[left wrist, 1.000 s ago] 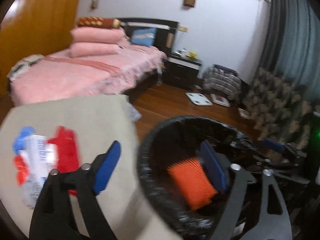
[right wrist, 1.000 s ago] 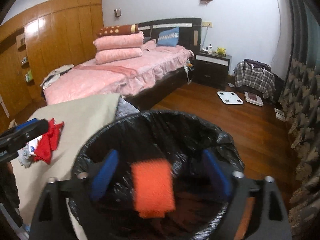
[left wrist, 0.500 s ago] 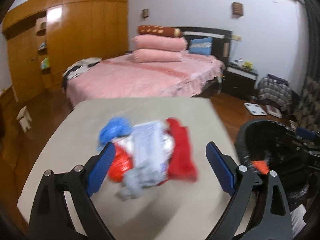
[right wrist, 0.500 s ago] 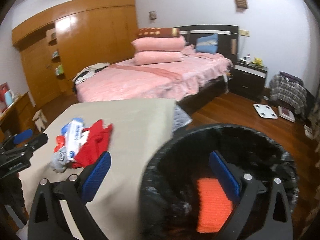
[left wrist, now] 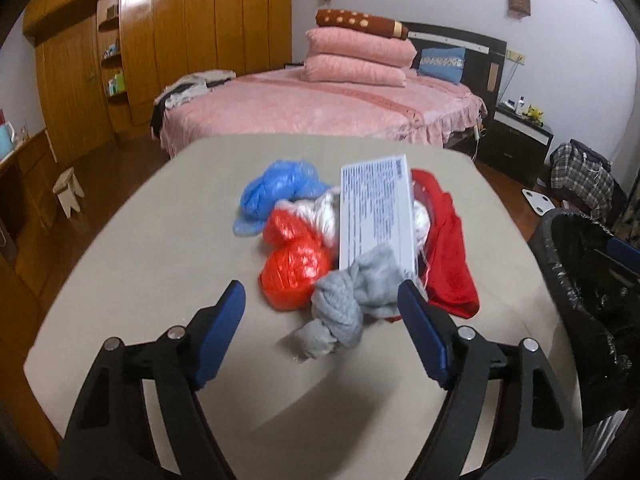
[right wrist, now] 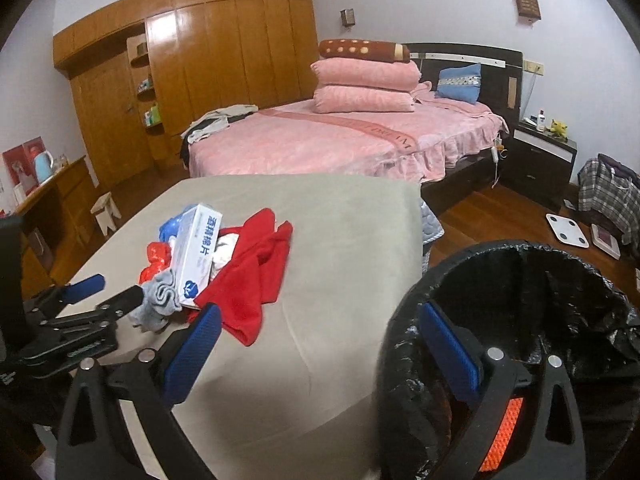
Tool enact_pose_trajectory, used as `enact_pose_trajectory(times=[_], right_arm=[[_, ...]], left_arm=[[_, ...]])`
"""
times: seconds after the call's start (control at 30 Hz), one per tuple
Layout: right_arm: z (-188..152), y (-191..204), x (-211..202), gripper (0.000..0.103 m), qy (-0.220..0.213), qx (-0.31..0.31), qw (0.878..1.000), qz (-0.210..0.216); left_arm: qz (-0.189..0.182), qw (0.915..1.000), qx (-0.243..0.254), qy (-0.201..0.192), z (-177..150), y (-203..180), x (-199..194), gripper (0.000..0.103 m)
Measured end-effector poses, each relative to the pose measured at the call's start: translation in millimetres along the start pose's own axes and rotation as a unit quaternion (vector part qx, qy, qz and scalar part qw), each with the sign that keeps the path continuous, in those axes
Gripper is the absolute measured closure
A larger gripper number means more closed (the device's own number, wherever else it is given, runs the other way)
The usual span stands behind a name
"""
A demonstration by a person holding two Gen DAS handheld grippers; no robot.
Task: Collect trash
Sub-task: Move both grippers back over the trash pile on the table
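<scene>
Left gripper (left wrist: 322, 304) over beige table (left wrist: 160, 240), jaws apart and just been closing, nothing pressed between them. Trash pile at 12 o'clock: grey rag (left wrist: 352, 300) nearest, orange bag (left wrist: 296, 272), blue bag (left wrist: 280, 188), white box (left wrist: 376, 216), red cloth (left wrist: 448, 252). Black-lined bin (left wrist: 580, 280) at 3 o'clock.

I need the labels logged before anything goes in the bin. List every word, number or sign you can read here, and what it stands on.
"酒精棉片": side of the white box on the trash pile, right wrist view.
Blue cotton-boll logo, no words legible: the same side's lower end.
Dense small print: top face of the white box, left wrist view, too blurred to read.
Woven lettering on the pink bed runner: too blurred to read.
</scene>
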State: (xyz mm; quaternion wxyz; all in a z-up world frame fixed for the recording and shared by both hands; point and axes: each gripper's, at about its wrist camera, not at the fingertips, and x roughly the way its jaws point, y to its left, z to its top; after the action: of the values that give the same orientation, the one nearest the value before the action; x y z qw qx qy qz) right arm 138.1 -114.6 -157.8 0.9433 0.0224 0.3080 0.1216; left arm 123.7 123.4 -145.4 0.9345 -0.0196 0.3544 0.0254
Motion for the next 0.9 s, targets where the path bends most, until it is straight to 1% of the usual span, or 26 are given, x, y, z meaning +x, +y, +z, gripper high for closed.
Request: enact_pose_trajectory(times=[0.1, 0.17, 0.23, 0.27, 0.3, 0.37, 0.5, 0.7, 0.9], right_arm=[[0, 0, 2, 0.006, 0.005, -0.001, 1.000, -0.001], [0, -1, 3, 0.006, 0.007, -0.001, 1.000, -0.002], [0, 0, 4, 0.006, 0.009, -0.002, 1.000, -0.002], [0, 0, 4, 0.006, 0.009, -0.002, 1.000, -0.002], [0, 0, 4, 0.006, 0.010, -0.003, 1.000, -0.002], [0, 1, 5, 0.006, 0.011, -0.004, 1.000, -0.001], [0, 3, 6, 0.006, 0.013, -0.008, 1.000, 0.002], [3, 9, 13, 0.006, 0.016, -0.007, 1.000, 0.008], [6, 22, 32, 0.006, 0.024, -0.009, 1.000, 0.016]], left_arm=[[-0.007, 0.9998, -0.005, 0.017, -5, 0, 13, 0.034], [-0.010, 0.9995, -0.005, 0.030, -7, -2, 22, 0.042], [-0.019, 0.9989, -0.006, 0.042, -8, -4, 28, 0.054], [-0.025, 0.9985, -0.006, 0.048, -9, -4, 31, 0.063], [-0.029, 0.9982, -0.005, 0.052, -9, -4, 33, 0.065], [-0.028, 0.9983, -0.007, 0.051, -10, -3, 33, 0.068], [-0.027, 0.9984, -0.018, 0.045, -11, 1, 25, 0.070], [-0.024, 0.9993, -0.023, 0.017, -5, 9, 1, 0.070], [-0.010, 0.9992, -0.038, -0.011, 6, 24, -15, 0.070]])
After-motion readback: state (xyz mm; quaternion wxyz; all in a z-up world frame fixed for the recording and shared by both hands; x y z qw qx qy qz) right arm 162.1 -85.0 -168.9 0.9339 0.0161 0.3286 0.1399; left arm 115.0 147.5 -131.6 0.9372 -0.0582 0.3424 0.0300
